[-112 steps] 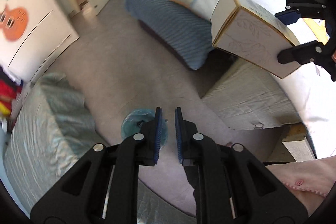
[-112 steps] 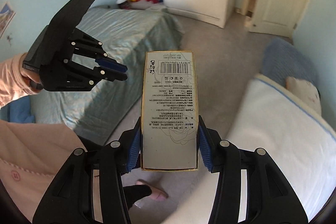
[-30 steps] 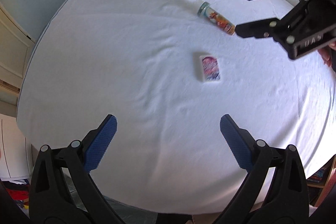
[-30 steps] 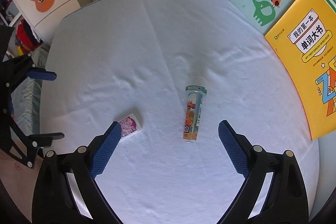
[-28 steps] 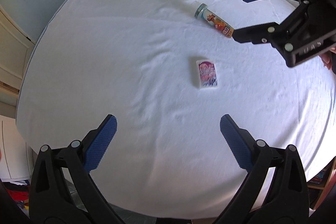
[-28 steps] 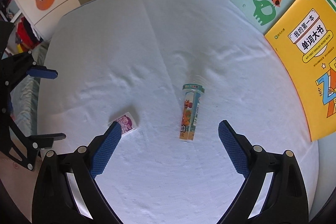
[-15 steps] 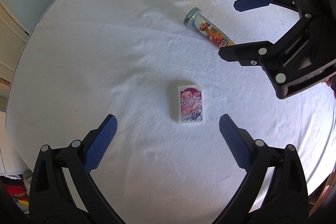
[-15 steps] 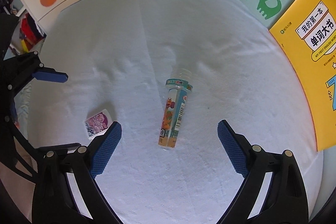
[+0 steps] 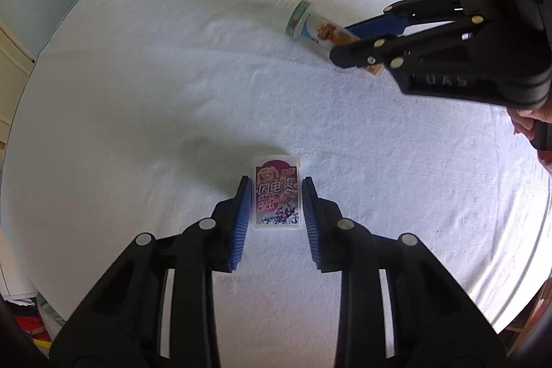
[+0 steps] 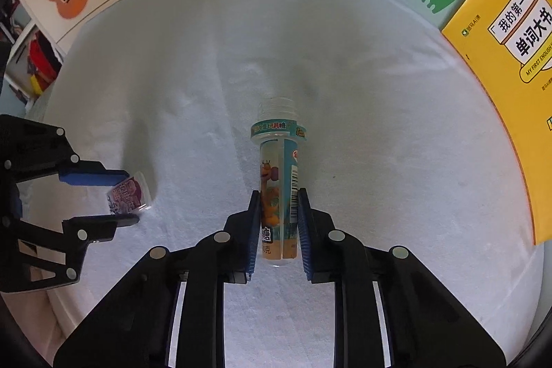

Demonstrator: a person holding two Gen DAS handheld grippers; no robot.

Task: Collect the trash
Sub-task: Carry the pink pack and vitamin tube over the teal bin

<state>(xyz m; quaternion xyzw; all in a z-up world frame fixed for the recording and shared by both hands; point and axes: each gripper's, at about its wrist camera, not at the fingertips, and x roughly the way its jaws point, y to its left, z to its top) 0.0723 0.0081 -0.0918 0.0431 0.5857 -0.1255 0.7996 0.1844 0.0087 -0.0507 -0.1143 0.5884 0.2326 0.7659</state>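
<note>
Two claws clench trash on the white bedsheet (image 9: pixel 172 75): left claw (image 9: pixel 275 195) a mint box (image 9: pixel 276 195), right claw (image 10: pixel 277 209) a candy tube (image 10: pixel 277 181).

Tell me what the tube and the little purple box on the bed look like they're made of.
The tube looks like clear, glossy plastic: its bare threaded neck is see-through above a printed label wrap. The box seems to be hard plastic with a translucent whitish rim around a glossy purple label, though coated card can't be ruled out. Each sits between a claw's blue pads.

Clear glossy plastic tube (image 10: pixel 278 185), matt cloth sheet (image 10: pixel 379 161)
</note>
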